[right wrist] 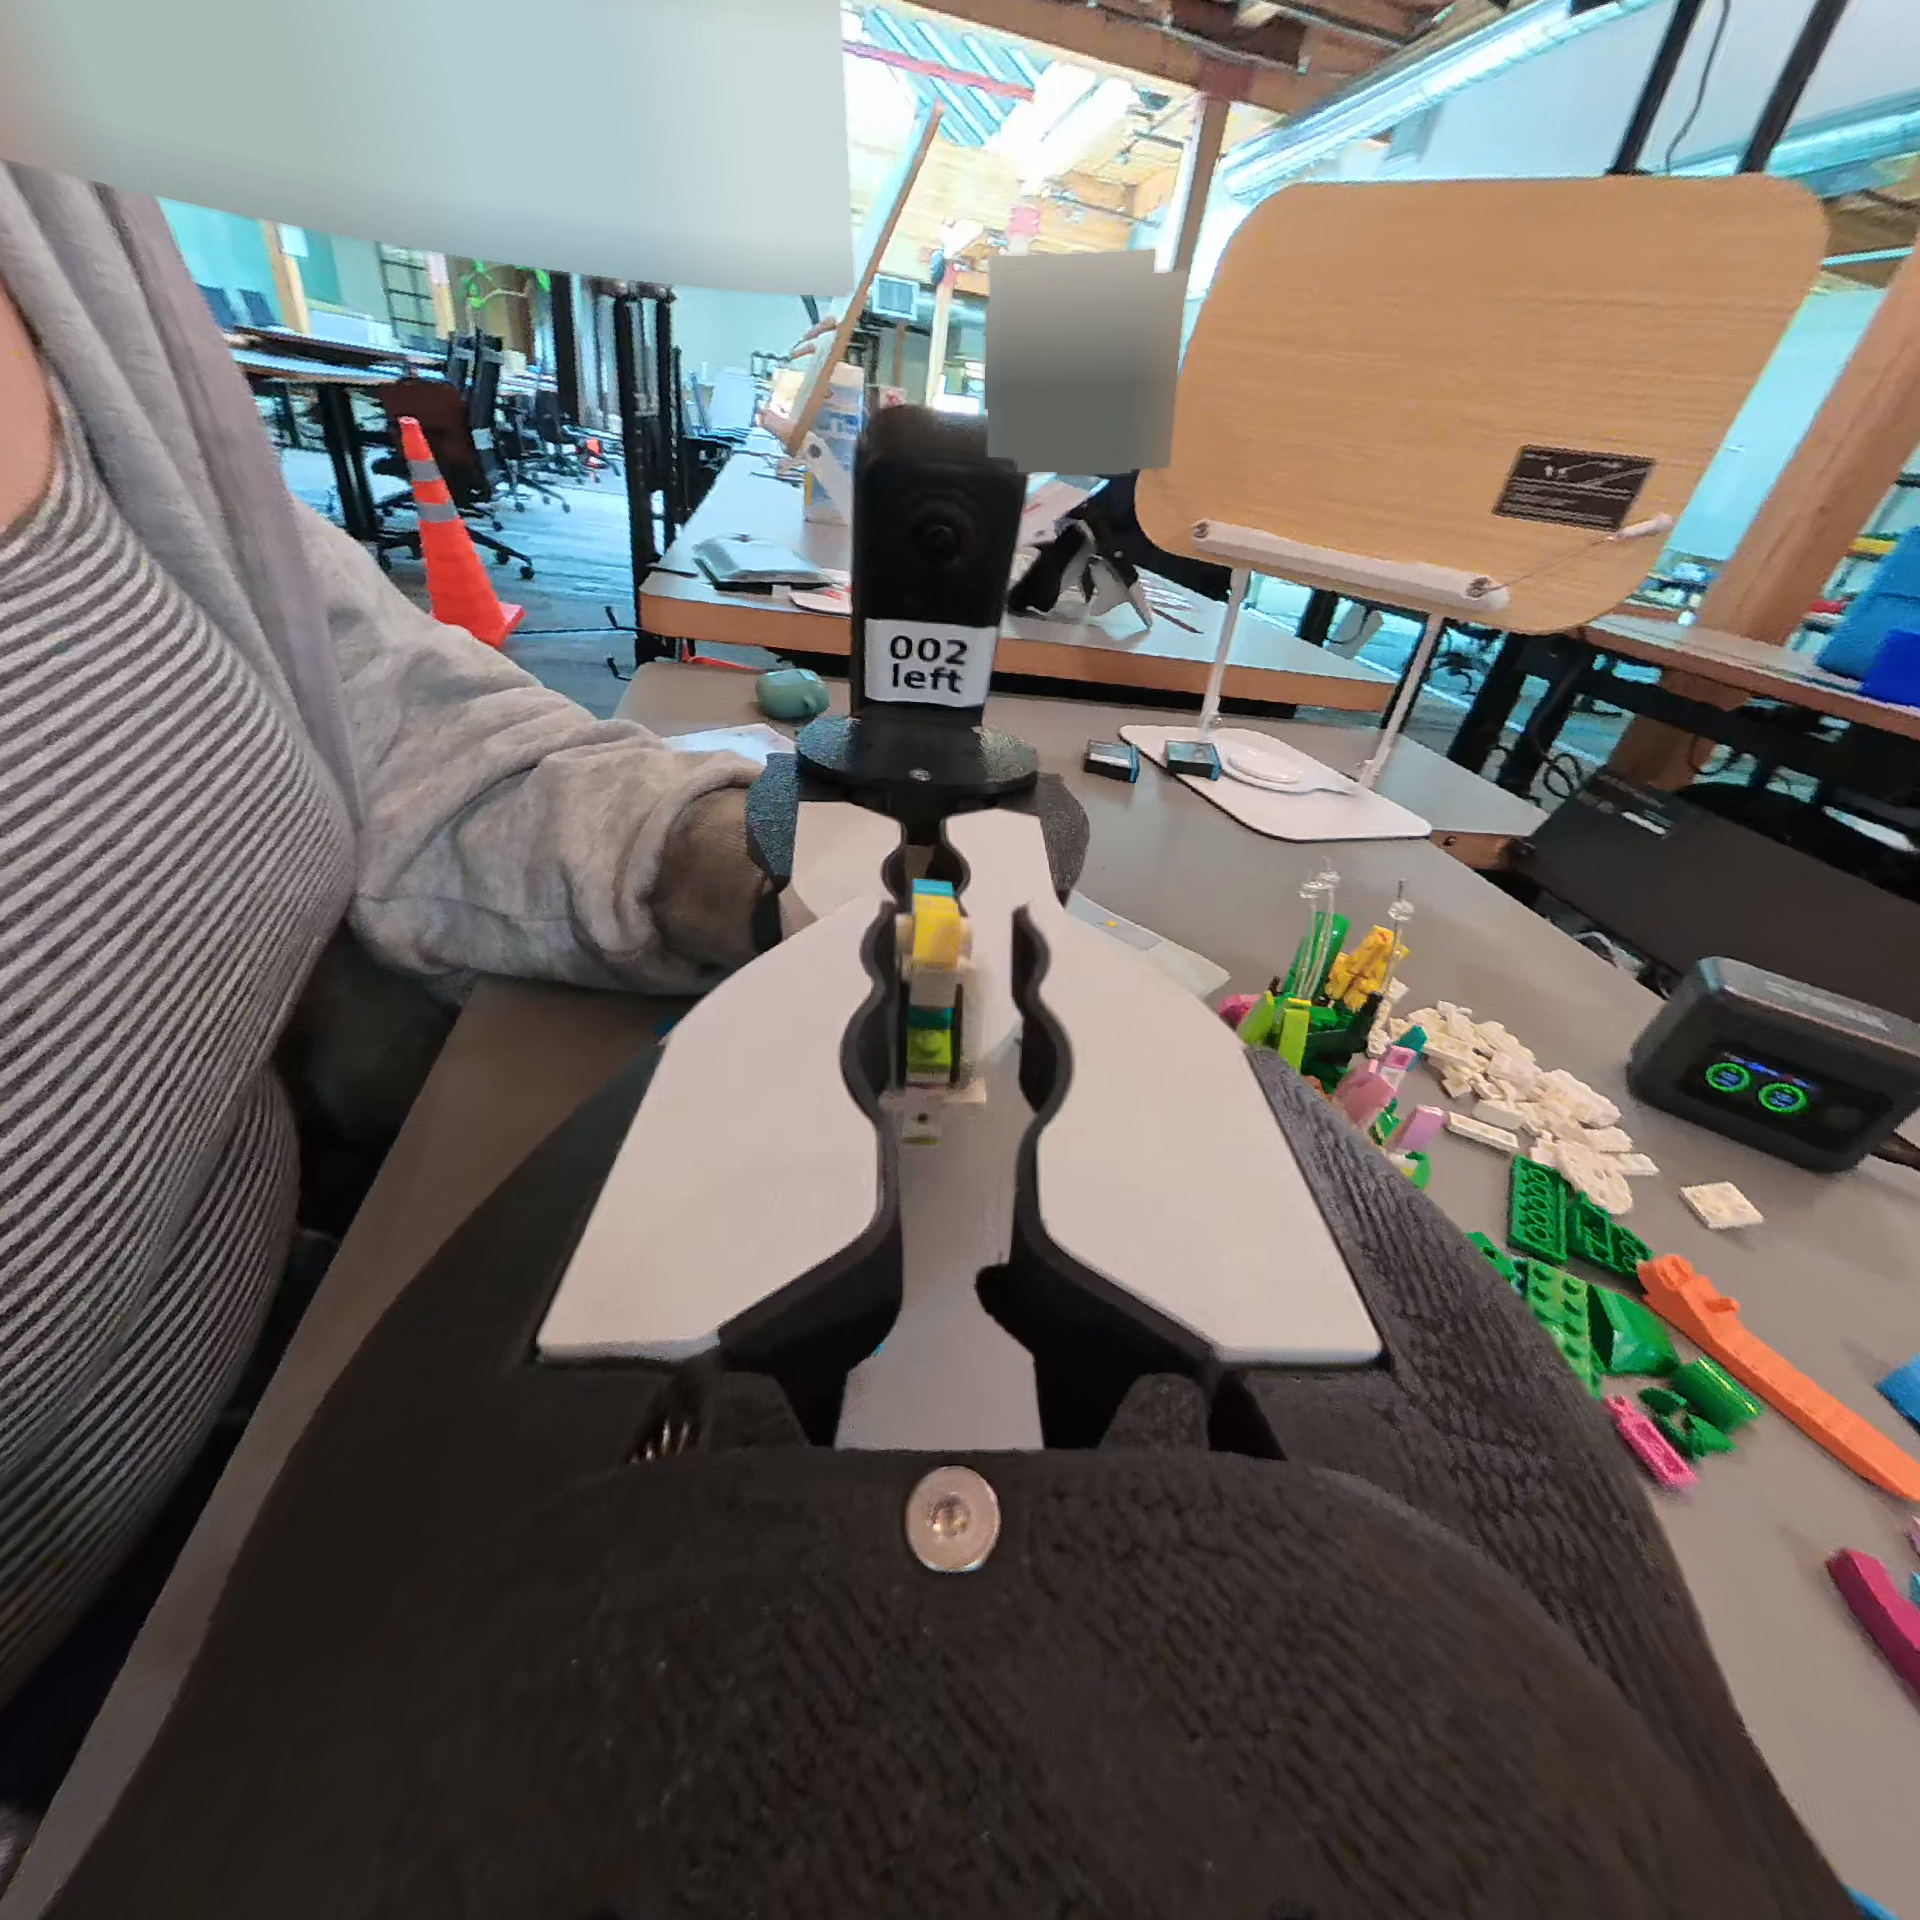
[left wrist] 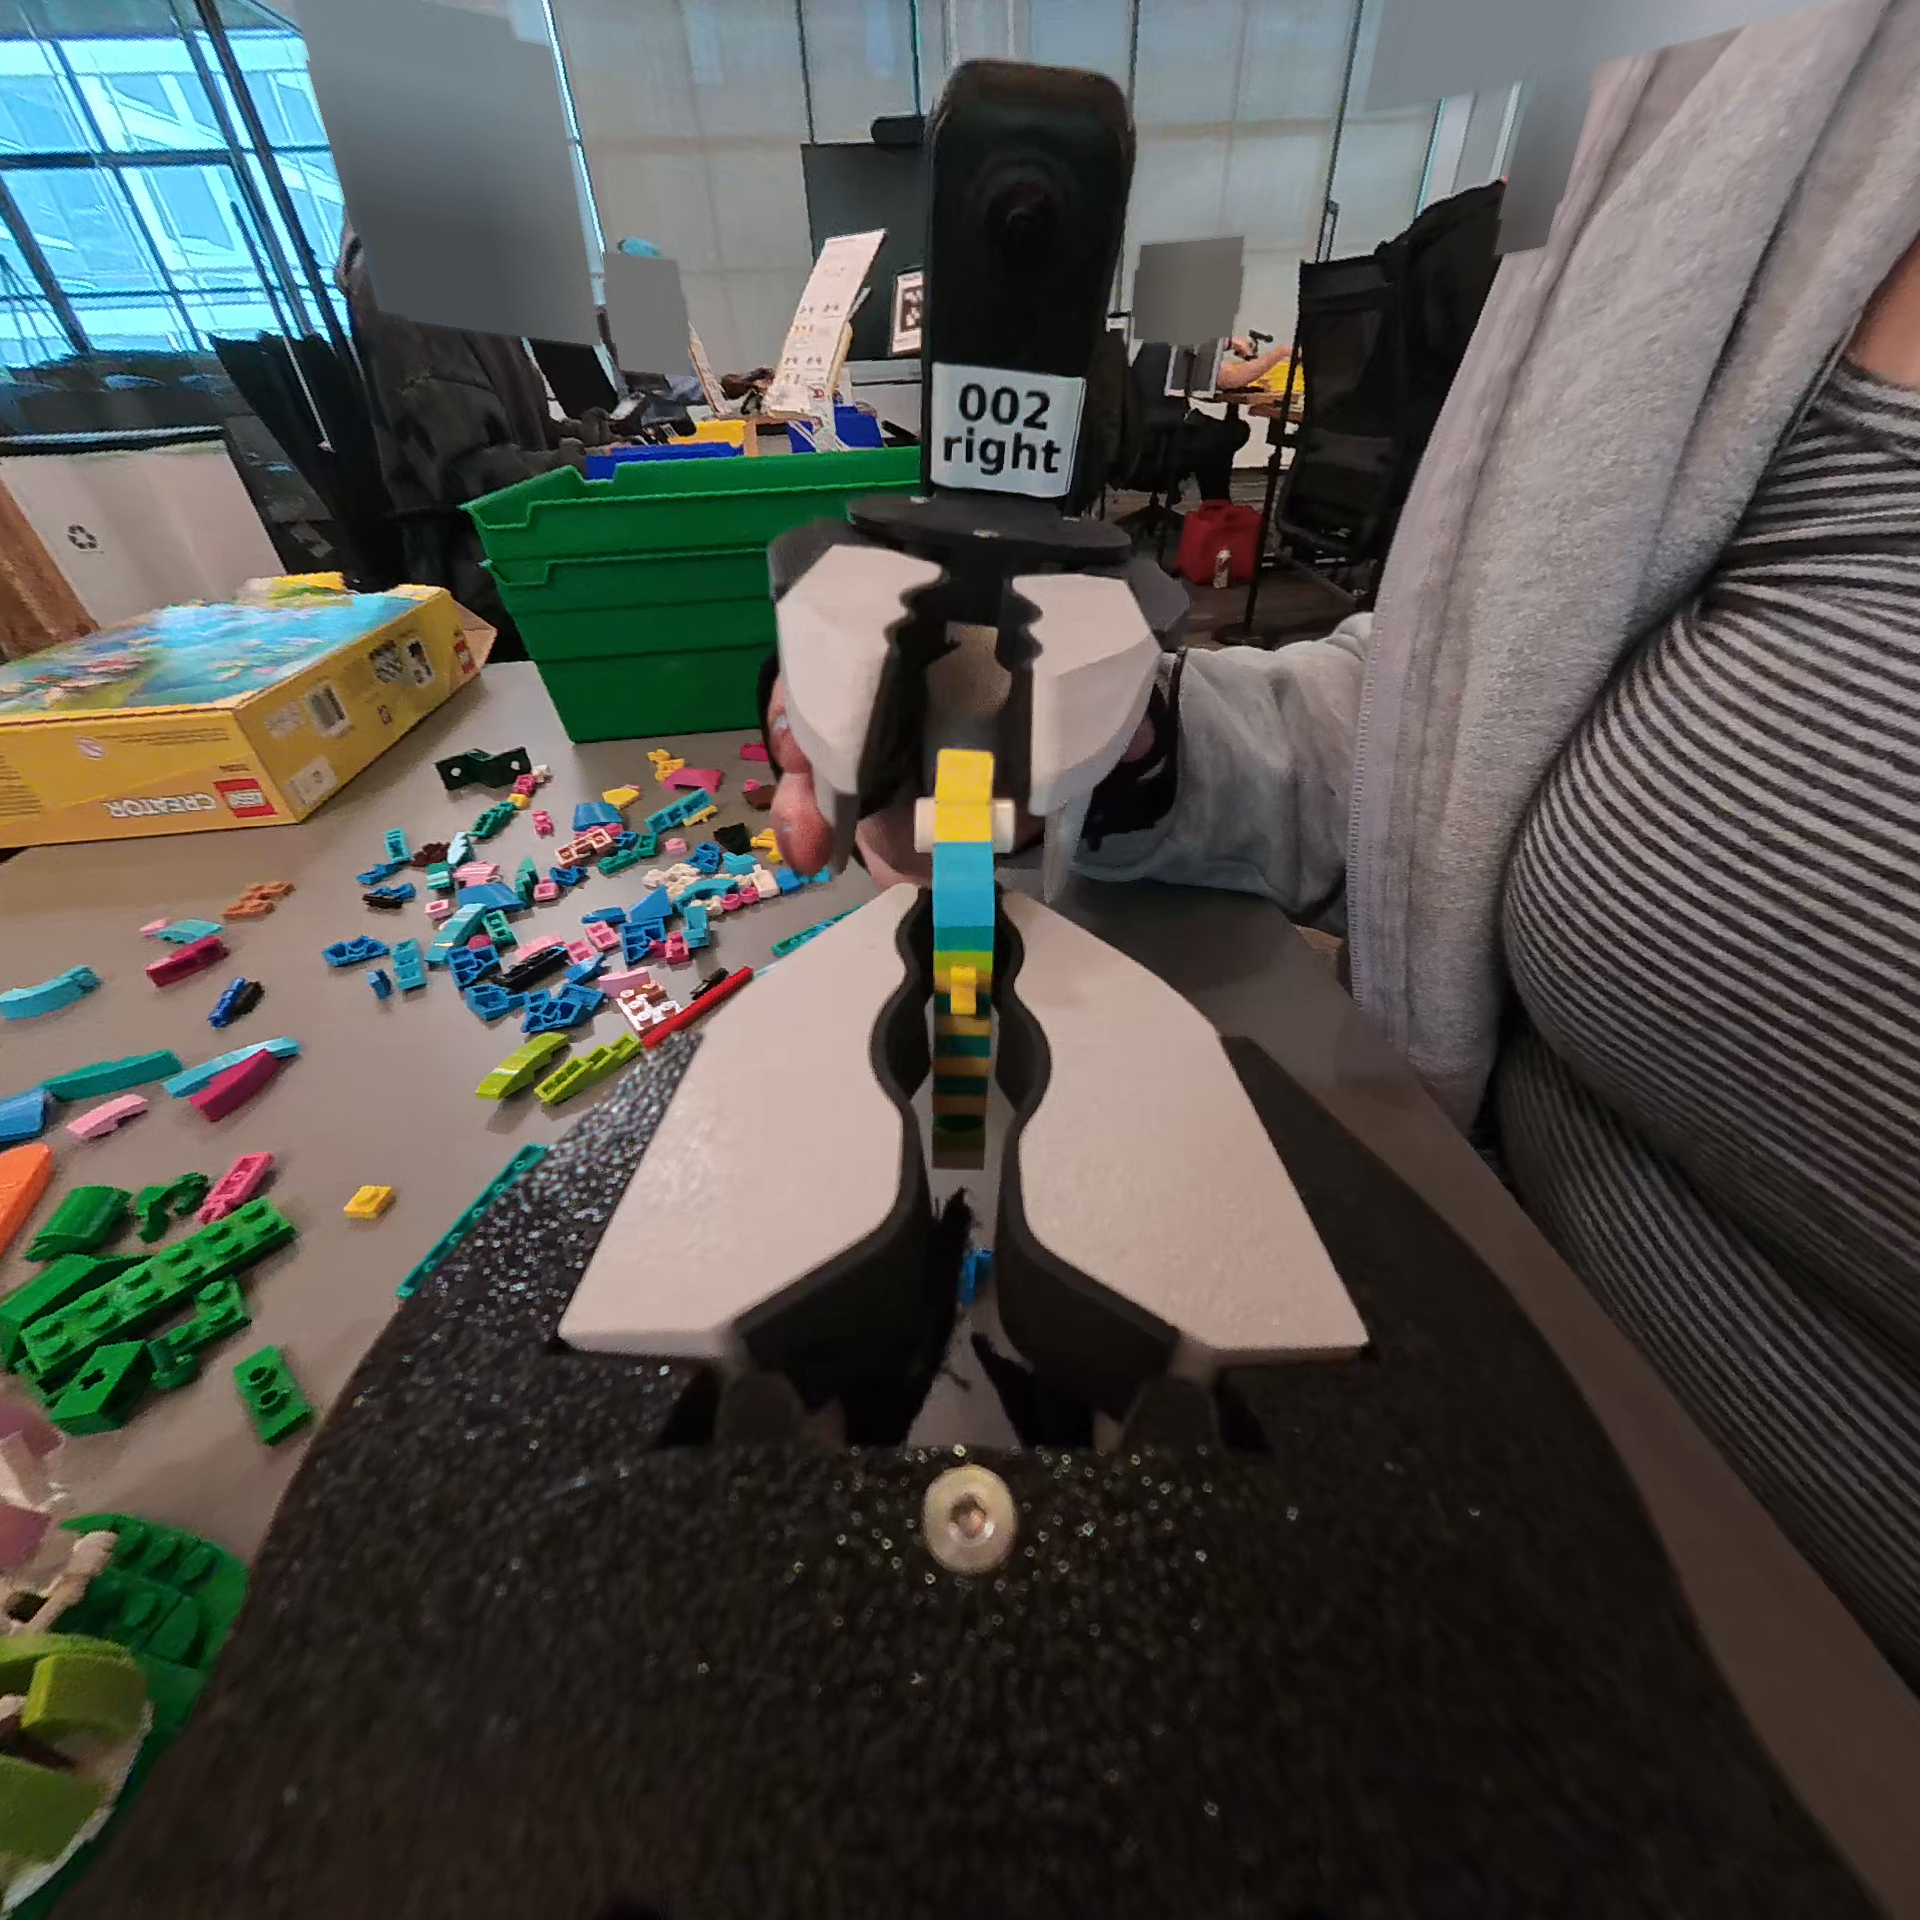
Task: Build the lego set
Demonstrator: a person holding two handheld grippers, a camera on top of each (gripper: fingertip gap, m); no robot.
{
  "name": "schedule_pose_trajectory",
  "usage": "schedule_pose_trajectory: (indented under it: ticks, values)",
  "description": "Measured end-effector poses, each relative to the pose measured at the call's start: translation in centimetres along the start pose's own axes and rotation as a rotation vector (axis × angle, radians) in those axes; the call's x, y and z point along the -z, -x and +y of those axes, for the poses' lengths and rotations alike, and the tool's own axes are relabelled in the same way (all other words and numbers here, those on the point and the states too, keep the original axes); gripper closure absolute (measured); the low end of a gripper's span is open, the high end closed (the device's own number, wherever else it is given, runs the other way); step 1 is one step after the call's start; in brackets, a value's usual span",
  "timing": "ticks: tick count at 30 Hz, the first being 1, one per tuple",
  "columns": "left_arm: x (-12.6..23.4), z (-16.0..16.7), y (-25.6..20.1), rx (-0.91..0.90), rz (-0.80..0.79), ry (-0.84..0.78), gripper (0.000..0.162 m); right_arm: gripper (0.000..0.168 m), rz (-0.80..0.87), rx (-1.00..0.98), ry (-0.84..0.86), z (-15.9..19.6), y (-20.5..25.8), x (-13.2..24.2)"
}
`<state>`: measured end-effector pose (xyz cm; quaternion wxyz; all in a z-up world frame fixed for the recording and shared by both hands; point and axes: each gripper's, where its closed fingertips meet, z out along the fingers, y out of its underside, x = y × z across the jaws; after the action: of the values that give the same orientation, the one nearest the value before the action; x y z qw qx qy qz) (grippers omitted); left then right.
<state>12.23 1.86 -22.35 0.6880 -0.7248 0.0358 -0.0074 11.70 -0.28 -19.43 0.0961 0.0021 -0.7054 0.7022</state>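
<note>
Surface (left wrist: 312, 894) beneath both my grippers carries loose bricks (left wrist: 582, 914). Left gripper (left wrist: 961, 935) meets right gripper (right wrist: 951, 956) tip to tip; left jaws clamp the striped brick column (left wrist: 961, 997), right jaws stand slightly apart around its far end.

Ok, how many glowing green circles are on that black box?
2. Both glow side by side on the screen of the black box: the left circle and the right circle. None look hidden.

An open-plan office or lab workspace: rows of desks (right wrist: 935, 623) and office chairs (right wrist: 499, 416), large windows (left wrist: 125, 208), exposed ceiling beams (right wrist: 1091, 62), and an orange traffic cone (right wrist: 452, 540).
</note>
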Motion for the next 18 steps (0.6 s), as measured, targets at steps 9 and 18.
schedule_pose_trajectory:
  ticks: [9,18]
  values:
    - [0.06,0.05,-0.23,0.009,0.022,0.004,0.154,0.16,-0.037,0.076,0.019,0.2,0.56,0.29]
    - [0.09,-0.04,-0.09,0.016,0.016,-0.004,0.154,0.161,-0.048,0.016,0.004,-0.03,0.33,0.25]
